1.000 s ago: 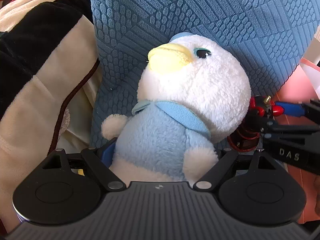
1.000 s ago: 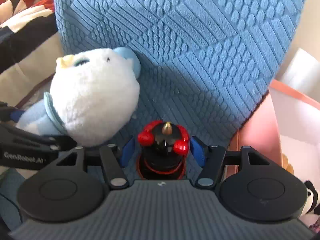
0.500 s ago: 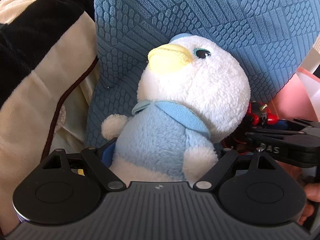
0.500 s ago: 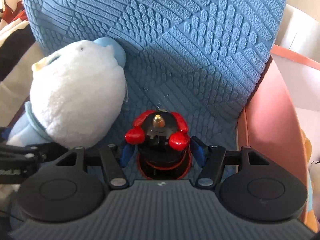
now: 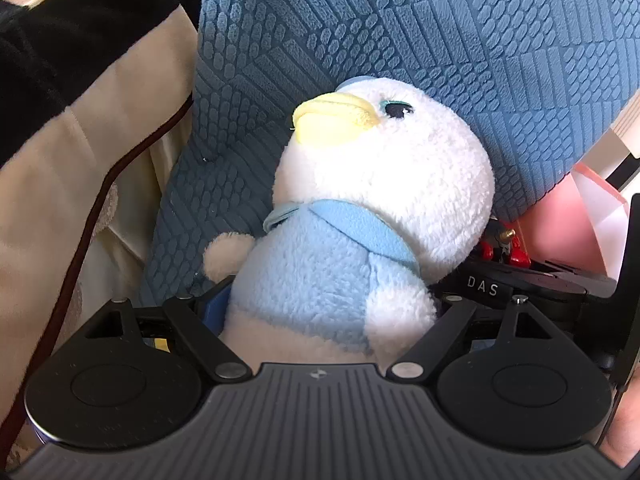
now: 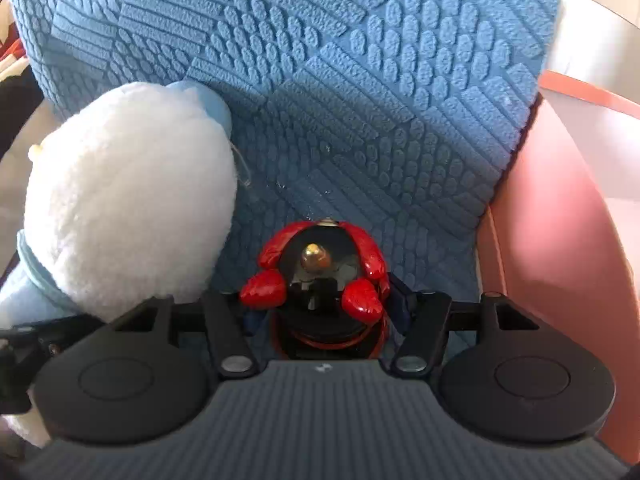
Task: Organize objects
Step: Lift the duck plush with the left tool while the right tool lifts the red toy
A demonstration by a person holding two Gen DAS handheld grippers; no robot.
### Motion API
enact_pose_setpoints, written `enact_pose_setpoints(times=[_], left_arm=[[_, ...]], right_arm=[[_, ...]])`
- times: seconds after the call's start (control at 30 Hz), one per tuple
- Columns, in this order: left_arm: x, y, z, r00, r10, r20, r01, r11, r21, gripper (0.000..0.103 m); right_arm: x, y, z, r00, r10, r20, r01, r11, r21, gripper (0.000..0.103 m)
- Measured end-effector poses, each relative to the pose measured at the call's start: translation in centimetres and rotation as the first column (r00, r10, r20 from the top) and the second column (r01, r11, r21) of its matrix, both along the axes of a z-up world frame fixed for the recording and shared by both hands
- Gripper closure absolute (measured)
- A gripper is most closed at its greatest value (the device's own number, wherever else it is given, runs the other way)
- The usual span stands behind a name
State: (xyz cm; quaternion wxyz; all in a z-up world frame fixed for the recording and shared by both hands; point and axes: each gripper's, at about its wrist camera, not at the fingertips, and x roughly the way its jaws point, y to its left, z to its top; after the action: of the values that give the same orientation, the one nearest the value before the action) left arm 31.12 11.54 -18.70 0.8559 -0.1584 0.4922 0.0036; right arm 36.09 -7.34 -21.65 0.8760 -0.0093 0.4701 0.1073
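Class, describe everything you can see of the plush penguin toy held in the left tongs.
The fluffy white and pale-blue plush penguin toy has a soft yellow beak, one dark eye showing, a light-blue collar and small white wings. It sits upright, beak up and left, its lower body gripped by the left tongs. Its back rests against the textured blue cushion. The black and red figurine, held in the right tongs, sits close beside it.

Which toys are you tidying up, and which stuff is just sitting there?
Being tidied:
- plush penguin, held in the left tool
- red and black figure, held in the right tool

Just lying about:
- blue cushion behind both toys
- cream and black blanket
- pink box
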Motion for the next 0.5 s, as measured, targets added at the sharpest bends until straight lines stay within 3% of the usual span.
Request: enact_pose_setpoints(times=[0.2, 0.4, 0.5], left_arm=[[-0.6, -0.3, 0.3, 1.0, 0.011, 0.0, -0.011, 0.999, -0.049, 0.016], [-1.5, -0.2, 1.0, 1.0, 0.015, 0.018, -0.014, 0.998, -0.062, 0.017], [-1.9, 0.1, 1.8, 0.999, 0.023, 0.038, -0.021, 0.998, -0.061, 0.018]], right_arm=[[-2.4, -1.2, 1.6, 1.0, -0.006, 0.027, 0.006, 1.0, 0.005, 0.04], [-5.6, -2.2, 3.7, 0.998, 0.018, 0.056, -0.016, 0.999, -0.033, 0.04], [-6.1, -2.6, 5.1, 0.998, 0.028, 0.054, -0.028, 1.0, -0.008, 0.04]])
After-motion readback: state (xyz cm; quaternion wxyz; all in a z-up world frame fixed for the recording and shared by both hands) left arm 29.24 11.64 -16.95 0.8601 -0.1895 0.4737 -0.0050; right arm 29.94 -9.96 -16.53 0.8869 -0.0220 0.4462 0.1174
